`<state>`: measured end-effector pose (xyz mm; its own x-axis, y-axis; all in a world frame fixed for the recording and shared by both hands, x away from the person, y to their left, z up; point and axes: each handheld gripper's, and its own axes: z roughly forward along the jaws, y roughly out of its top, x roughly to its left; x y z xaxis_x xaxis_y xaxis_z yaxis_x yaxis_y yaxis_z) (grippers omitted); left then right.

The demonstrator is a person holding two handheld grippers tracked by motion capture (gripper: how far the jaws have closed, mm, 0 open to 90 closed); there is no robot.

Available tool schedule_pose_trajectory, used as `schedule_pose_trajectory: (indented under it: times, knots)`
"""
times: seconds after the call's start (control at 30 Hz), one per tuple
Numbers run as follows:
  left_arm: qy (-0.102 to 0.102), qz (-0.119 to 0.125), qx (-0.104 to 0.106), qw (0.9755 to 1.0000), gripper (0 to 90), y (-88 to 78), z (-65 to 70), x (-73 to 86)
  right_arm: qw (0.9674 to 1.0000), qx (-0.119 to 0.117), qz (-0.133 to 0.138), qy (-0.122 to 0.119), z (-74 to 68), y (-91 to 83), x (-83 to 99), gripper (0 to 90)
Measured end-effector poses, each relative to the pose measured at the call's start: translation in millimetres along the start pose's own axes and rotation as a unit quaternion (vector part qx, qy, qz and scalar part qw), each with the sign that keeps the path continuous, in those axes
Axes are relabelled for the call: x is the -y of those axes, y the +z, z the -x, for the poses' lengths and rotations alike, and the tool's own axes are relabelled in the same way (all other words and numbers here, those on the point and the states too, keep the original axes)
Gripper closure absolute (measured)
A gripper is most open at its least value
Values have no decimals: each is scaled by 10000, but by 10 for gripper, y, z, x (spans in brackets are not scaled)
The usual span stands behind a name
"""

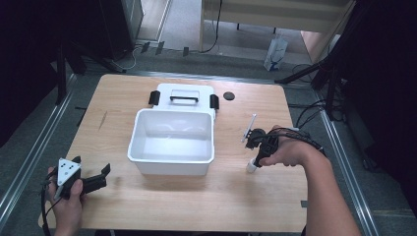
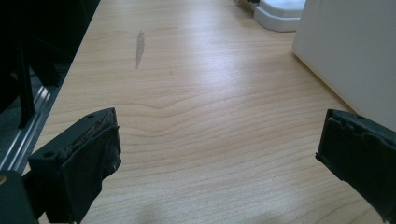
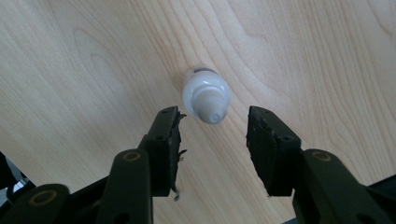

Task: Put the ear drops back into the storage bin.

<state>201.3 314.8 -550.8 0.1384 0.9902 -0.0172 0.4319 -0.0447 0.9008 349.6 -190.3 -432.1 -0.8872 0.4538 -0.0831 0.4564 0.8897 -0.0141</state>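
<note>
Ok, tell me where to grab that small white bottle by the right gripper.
Grip the small white bottle across its round body below the ribbed cap, from straight above. It stands upright on the table, cap toward the right gripper, whose jaws already flank it without touching.

Grey floor (image 1: 187, 34) beyond the wooden table (image 1: 147, 206); pale cabinet (image 1: 275, 14) at back, white bag (image 1: 276, 53), possibly paper; dark stands flank.

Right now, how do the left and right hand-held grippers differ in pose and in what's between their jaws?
The left hand-held gripper lies low near the table's front-left corner, jaws wide apart over bare wood; the right hand-held gripper points down at a small white bottle, jaws narrower, flanking its cap without touching. The left faces the white bin; the right is past its other side. Both hold nothing.
</note>
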Motion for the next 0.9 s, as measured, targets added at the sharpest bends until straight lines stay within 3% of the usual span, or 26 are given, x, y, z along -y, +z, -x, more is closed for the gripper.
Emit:
schedule_pose_trajectory:
  times: [0.57, 0.9]
  knots:
    - [12, -10, 1, 10000, 0, 0, 2, -1, 9999, -22, -59, -132, -9, 191, -75, 676]
    - [19, -2, 1, 10000, 0, 1, 4, 0, 9997, -94, 10, -227, -6, 188, -70, 719]
